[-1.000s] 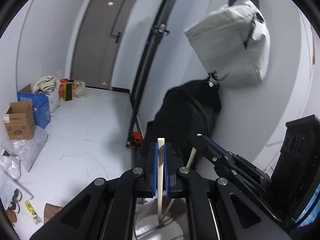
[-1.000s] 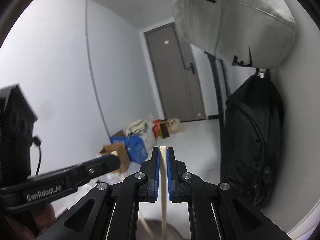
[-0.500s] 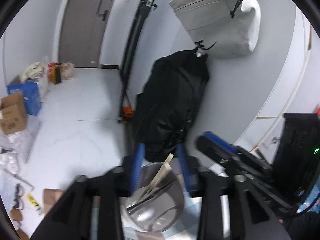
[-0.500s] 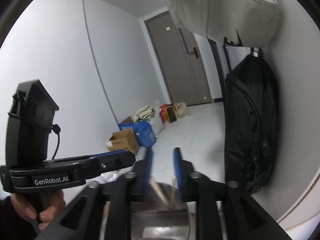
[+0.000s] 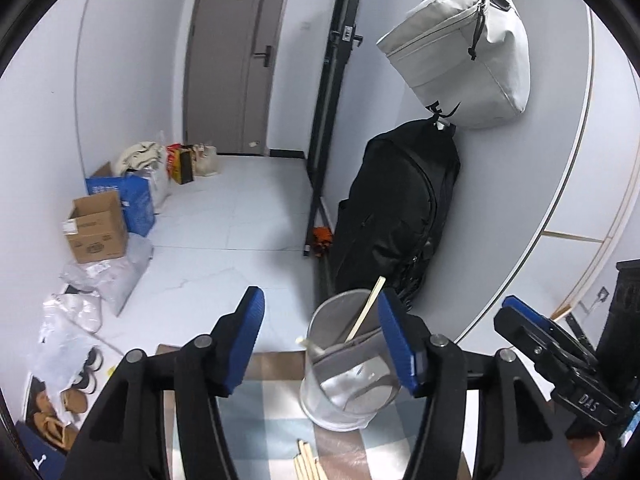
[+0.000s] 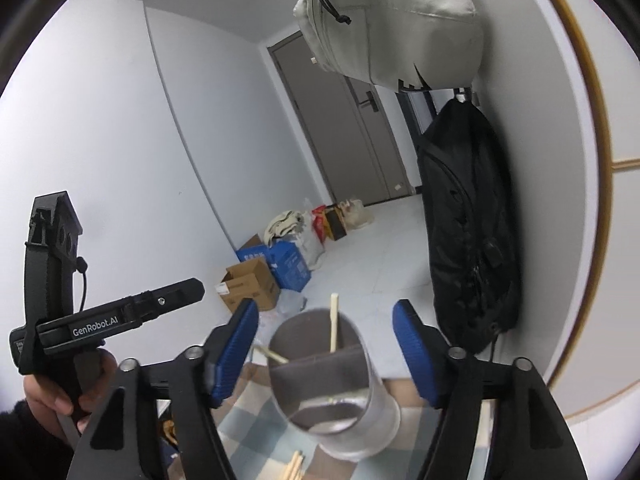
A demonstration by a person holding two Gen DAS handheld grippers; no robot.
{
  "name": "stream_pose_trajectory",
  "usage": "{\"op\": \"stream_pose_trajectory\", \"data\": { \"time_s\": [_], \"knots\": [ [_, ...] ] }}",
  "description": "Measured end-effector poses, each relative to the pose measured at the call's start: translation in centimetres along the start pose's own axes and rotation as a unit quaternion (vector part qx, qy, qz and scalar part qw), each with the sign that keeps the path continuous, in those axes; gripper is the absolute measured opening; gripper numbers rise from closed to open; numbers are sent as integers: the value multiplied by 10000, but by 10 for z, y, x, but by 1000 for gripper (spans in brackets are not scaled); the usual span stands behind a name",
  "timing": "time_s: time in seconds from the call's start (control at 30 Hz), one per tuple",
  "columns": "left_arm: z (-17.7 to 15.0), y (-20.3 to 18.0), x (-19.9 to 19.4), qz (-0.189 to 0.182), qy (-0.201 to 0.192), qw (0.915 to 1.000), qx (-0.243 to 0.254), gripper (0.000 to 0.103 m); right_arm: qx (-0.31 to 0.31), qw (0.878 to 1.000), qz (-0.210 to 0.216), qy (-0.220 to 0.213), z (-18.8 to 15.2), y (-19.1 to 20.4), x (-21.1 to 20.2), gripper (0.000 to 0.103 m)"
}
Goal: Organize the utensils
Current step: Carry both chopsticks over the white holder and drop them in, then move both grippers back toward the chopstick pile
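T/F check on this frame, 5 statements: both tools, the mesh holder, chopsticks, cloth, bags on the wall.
1. The left tool is clamped on a chopstick. False: its jaws have just been opening and nothing is between the pads.
2. Two wooden chopsticks stand in the metal mesh utensil holder. True.
3. The right tool is open, with the holder seen between its fingers. True.
4. More chopsticks lie on the checked cloth in front of the holder. True.
5. The grey bag hangs below the black backpack. False: the grey bag hangs above the backpack.
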State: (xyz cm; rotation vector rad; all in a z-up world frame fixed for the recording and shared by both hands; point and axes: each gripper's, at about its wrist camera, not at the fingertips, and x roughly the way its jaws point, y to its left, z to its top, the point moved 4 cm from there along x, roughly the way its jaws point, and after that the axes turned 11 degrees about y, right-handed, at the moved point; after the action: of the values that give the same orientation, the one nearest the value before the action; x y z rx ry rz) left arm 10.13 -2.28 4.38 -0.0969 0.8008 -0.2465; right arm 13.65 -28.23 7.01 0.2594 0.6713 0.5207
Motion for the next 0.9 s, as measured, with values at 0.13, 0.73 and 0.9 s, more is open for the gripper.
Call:
{"op": "stream_pose_trajectory", "data": {
  "time_s": [0.13, 0.73, 0.9],
  "knots": [
    [-10, -3, -9, 160, -74, 9998, -69, 66, -71, 10000, -18, 31, -12, 9, -11, 78],
    [-75, 23, -6, 676, 224, 9973, -175, 88, -118, 9983, -60, 565, -73, 27, -9, 98],
    [-105, 41, 23, 672, 798, 9935, -452, 88, -40, 9965, -79, 835, -86, 23, 0, 101]
  ]
}}
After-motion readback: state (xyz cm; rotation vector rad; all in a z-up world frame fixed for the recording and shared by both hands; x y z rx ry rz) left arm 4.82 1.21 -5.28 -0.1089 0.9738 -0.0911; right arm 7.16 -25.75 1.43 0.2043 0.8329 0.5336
